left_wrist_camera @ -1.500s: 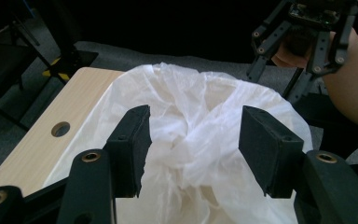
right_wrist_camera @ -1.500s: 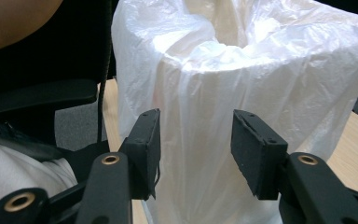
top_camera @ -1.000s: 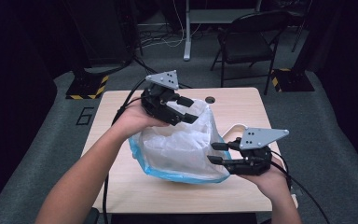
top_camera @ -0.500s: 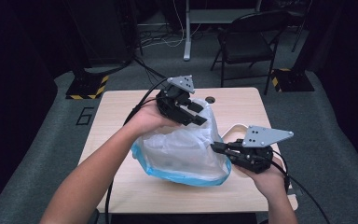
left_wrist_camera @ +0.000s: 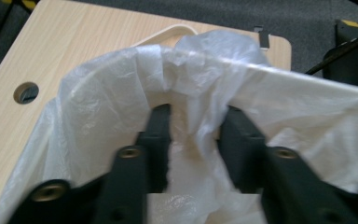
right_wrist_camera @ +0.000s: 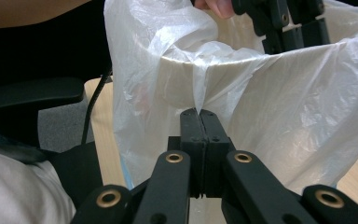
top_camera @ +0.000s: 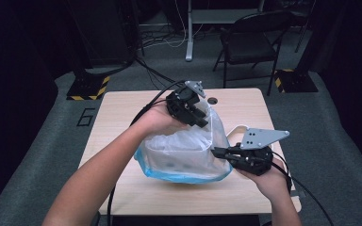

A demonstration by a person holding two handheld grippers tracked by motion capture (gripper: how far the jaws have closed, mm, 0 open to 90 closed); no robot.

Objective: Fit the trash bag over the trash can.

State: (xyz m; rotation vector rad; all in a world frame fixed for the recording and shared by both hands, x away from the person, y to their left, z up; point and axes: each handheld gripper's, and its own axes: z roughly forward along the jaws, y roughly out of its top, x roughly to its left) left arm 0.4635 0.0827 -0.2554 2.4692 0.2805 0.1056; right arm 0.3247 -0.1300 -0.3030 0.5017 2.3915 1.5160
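The left gripper [top_camera: 199,114] has lifted higher, jaws parted around the translucent white plastic bag's [top_camera: 184,153] rim, while the right gripper [top_camera: 218,152] stays clamped on it.

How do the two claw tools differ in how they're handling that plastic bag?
The right gripper has its jaws pressed shut, pinching the plastic bag low at its side. The left gripper has its jaws apart, with film bunched between them, and is raised at the bag's top. Both touch the same bag.
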